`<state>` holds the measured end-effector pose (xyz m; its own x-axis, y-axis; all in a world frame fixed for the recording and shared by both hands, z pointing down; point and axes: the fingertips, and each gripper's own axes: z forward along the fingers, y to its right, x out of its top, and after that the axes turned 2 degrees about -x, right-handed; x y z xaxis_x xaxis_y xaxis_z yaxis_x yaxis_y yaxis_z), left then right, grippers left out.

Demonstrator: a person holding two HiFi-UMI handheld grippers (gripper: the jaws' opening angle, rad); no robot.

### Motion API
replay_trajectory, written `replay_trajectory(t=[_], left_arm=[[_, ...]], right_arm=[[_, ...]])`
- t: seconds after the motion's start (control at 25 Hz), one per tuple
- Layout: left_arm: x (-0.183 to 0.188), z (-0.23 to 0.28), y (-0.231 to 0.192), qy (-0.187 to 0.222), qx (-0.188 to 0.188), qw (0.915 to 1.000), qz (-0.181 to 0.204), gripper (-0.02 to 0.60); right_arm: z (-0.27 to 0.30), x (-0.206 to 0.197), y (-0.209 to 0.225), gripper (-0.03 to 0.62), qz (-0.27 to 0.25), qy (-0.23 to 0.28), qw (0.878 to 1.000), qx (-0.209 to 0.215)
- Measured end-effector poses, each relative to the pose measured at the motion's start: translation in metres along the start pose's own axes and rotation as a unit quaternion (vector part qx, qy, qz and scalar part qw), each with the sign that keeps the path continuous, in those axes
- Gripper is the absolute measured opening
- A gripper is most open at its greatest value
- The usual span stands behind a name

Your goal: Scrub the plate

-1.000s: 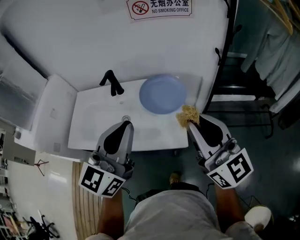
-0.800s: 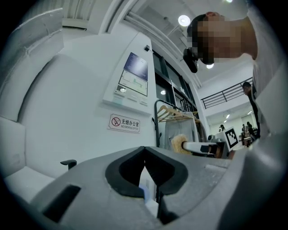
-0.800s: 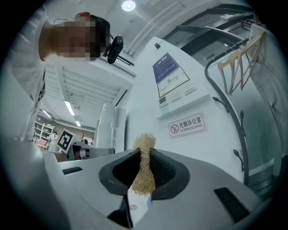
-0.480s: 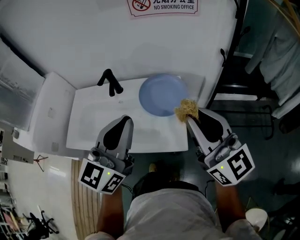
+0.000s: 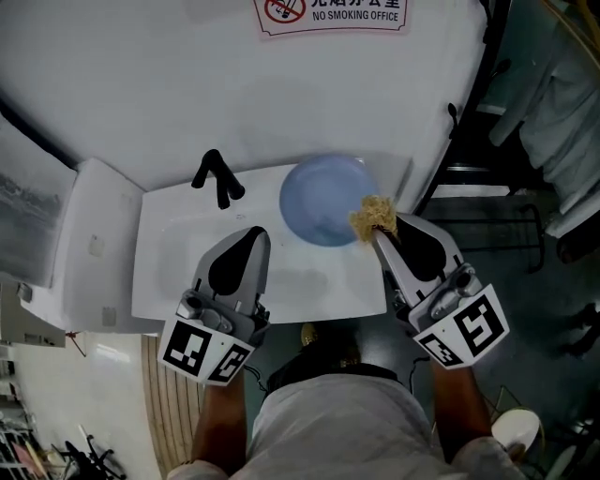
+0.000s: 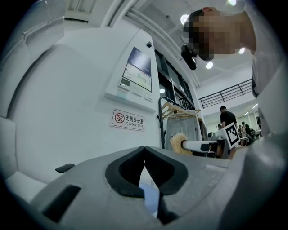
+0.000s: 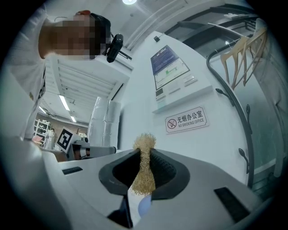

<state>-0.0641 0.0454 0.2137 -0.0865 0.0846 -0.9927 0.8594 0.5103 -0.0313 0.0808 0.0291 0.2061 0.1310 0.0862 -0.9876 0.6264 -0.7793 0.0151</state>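
Note:
A pale blue plate point(image 5: 325, 199) lies on the white sink top point(image 5: 178, 281) at its back right. My right gripper point(image 5: 379, 228) is shut on a tan scrubbing pad point(image 5: 373, 217), which hangs at the plate's right rim; in the right gripper view the scrubbing pad point(image 7: 144, 170) is pinched between the jaws. My left gripper point(image 5: 255, 234) hovers over the basin, left of the plate, shut and holding nothing. In the left gripper view its jaws point(image 6: 144, 158) meet, and the plate point(image 6: 150, 201) shows blue below them.
A black tap point(image 5: 217, 177) stands at the basin's back. A white cabinet point(image 5: 80, 246) adjoins the sink on the left. A no-smoking sign point(image 5: 331, 12) hangs on the white wall. A black rack point(image 5: 469, 103) with hanging clothes point(image 5: 562, 112) is on the right.
The right gripper has carried the scrubbing pad slightly up to the plate's right rim. The left gripper stays shut over the basin. The head view has shifted a little.

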Motion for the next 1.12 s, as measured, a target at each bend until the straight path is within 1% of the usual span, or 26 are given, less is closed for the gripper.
replay_trajectory(t=[0.28,0.76,0.96,1.12], left_arm=[[-0.008,0.017,-0.035,-0.002,-0.026,0.9996,-0.004,0.017],[-0.023,0.032,-0.066,-0.006,-0.074,0.9972,-0.012,0.017],[-0.032,0.038,-0.074,-0.012,-0.074,0.9970,-0.019,0.017],[-0.039,0.046,-0.079,-0.025,-0.068,0.9972,-0.019,0.017]], right_arm=[[0.037,-0.009,0.002,0.061,-0.010,-0.009,1.000,-0.019],[0.073,-0.018,-0.006,0.061,-0.028,-0.019,0.998,-0.062],[0.080,-0.026,-0.004,0.061,-0.030,-0.029,0.997,-0.069],[0.088,-0.030,0.002,0.061,-0.032,-0.034,0.997,-0.065]])
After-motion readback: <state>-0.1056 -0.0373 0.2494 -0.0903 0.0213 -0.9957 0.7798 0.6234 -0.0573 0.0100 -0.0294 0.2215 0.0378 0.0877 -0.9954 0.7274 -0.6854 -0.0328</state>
